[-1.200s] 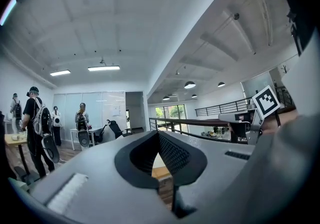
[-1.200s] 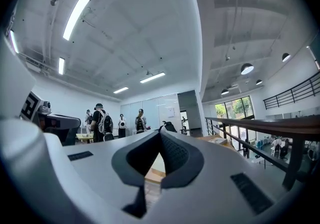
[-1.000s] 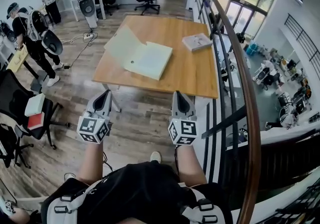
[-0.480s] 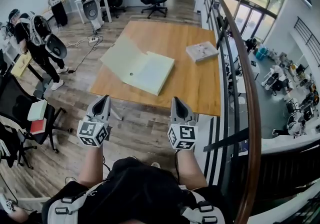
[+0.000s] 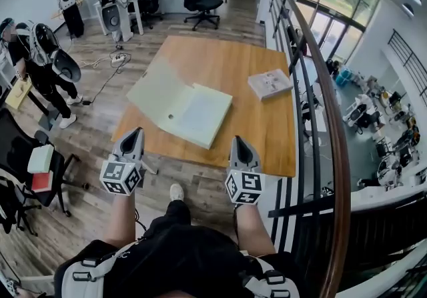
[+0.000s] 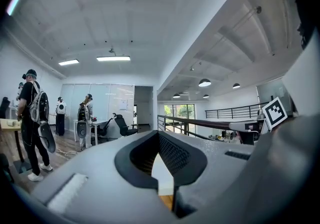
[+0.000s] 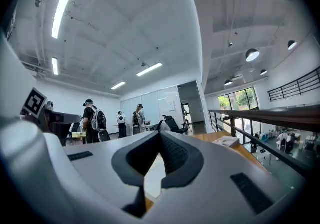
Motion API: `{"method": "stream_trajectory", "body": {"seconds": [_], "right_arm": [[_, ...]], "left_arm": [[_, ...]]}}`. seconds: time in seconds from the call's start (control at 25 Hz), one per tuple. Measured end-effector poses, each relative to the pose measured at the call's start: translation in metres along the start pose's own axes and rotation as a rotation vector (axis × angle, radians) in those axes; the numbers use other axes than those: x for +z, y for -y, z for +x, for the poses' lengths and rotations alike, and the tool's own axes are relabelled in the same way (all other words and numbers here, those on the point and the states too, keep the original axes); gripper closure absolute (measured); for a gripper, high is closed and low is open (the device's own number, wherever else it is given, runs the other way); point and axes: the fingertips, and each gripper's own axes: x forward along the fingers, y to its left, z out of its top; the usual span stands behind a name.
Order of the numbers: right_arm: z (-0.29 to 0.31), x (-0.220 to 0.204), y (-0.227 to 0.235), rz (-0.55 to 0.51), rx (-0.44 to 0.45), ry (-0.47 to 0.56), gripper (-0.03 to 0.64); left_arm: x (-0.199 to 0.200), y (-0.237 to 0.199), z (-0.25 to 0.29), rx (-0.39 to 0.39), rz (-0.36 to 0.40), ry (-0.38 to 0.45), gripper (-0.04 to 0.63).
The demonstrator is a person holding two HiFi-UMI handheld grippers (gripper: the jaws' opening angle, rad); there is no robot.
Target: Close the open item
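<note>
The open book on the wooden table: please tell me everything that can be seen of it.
The open book is large and pale, cream with a greenish tint, and looks like paper or card. Its right half is a thick block of pages lying flat. Its left half is one thin leaf or cover that seems to tilt upward, toward the table's left edge. A small dark dot shows near the fold. It lies turned at an angle on the near left part of the wooden table. Nothing else touches it.

Open floor (image 5: 200,180) runs from left tool (image 5: 135,133) and right tool (image 5: 238,141) to the desk (image 5: 260,130); the railing (image 5: 319,90) crowds the right, and a closed book (image 5: 269,83) sits far-right.
</note>
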Motion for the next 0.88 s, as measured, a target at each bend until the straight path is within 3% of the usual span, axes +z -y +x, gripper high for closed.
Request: {"method": "stream_trajectory", "body": {"seconds": [0.24, 0.48, 0.68, 0.88], "right_arm": [[0.084, 0.003, 0.012, -0.029, -0.039, -0.012, 0.612], [0.172, 0.006, 0.021, -0.051, -0.108, -0.05, 0.612], [0.206, -0.024, 0.041, -0.028, -0.203, -0.117, 0.612], [0.225, -0.026, 0.051, 0.0, -0.27, -0.107, 0.612]], "left_arm": [[0.007, -0.056, 0.077, -0.019, 0.036, 0.015, 0.603], [0.018, -0.142, 0.158, -0.023, 0.035, -0.007, 0.603], [0.011, -0.194, 0.202, -0.034, 0.04, -0.03, 0.603], [-0.002, -0.229, 0.237, -0.047, 0.076, -0.081, 0.603]]}}
